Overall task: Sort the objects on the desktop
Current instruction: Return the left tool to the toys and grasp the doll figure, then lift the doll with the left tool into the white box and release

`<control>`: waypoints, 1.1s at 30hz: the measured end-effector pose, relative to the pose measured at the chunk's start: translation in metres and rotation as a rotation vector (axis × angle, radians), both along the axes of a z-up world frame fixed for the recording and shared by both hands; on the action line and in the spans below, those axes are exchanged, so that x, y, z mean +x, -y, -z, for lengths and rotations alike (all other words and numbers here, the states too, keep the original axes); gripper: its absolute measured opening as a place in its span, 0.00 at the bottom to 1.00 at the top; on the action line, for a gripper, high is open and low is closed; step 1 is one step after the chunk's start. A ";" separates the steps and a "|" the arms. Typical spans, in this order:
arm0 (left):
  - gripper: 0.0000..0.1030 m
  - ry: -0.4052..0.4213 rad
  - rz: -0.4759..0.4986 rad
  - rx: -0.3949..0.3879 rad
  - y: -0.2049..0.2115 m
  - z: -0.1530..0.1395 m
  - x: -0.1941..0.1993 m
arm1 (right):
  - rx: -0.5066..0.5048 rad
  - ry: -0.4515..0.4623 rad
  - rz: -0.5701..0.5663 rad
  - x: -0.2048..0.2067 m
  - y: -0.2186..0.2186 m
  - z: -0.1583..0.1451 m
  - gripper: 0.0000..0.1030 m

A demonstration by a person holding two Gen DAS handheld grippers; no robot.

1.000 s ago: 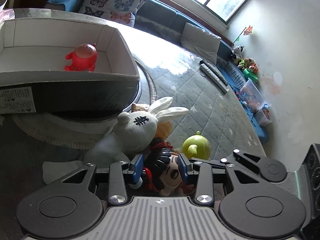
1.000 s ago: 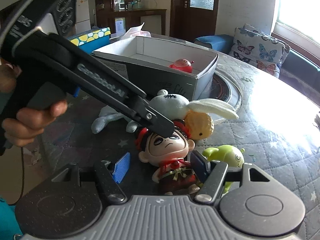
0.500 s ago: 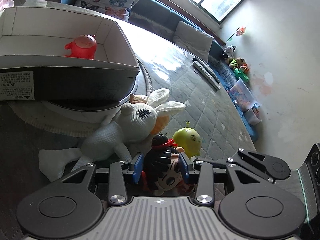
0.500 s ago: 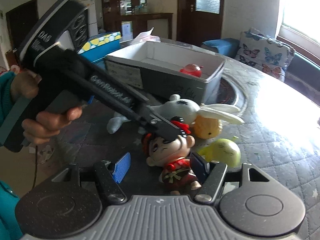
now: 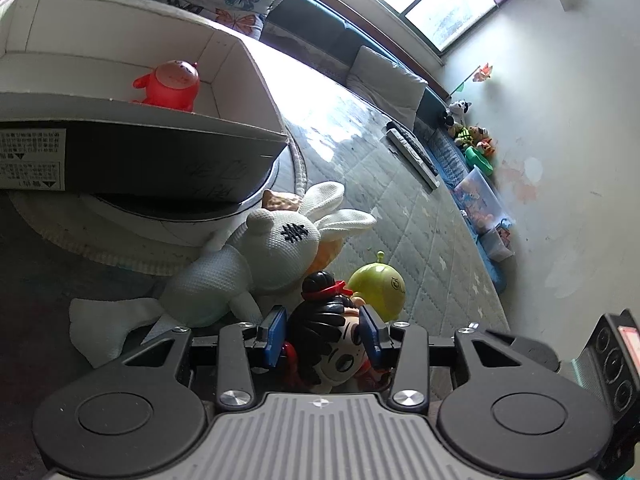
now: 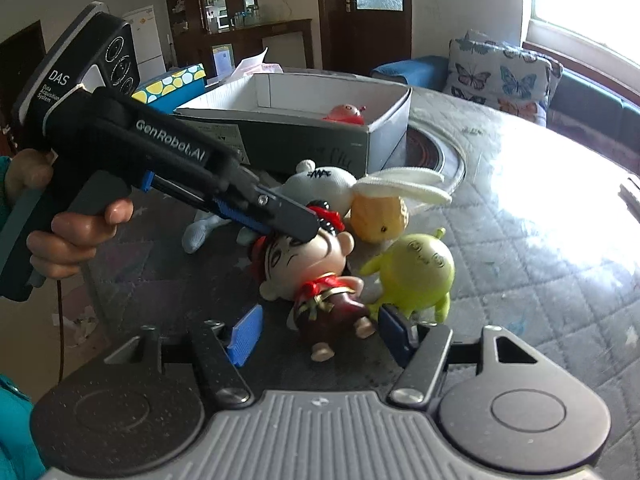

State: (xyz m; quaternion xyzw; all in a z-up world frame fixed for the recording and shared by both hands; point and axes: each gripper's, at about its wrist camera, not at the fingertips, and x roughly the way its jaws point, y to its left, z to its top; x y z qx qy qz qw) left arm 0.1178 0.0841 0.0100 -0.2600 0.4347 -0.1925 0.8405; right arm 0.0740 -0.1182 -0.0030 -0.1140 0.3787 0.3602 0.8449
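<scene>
As the doll [image 6: 316, 276] lay tipped, head toward upper left, feet lower right, left gripper [image 5: 323, 334] had just widened around its head; right gripper [image 6: 320, 334], narrowing, stood unclamped around its legs.

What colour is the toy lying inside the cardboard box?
Red: the toy in the box shows best in the left wrist view.
</scene>
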 end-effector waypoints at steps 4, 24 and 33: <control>0.44 -0.019 -0.022 -0.027 -0.003 0.004 0.004 | 0.017 -0.026 0.018 0.004 0.001 0.006 0.55; 0.45 -0.055 -0.037 -0.079 -0.003 0.010 0.001 | 0.025 -0.043 0.033 0.001 -0.002 0.006 0.48; 0.43 -0.049 -0.064 -0.052 -0.002 0.005 -0.012 | 0.014 -0.033 0.012 -0.008 -0.007 0.002 0.47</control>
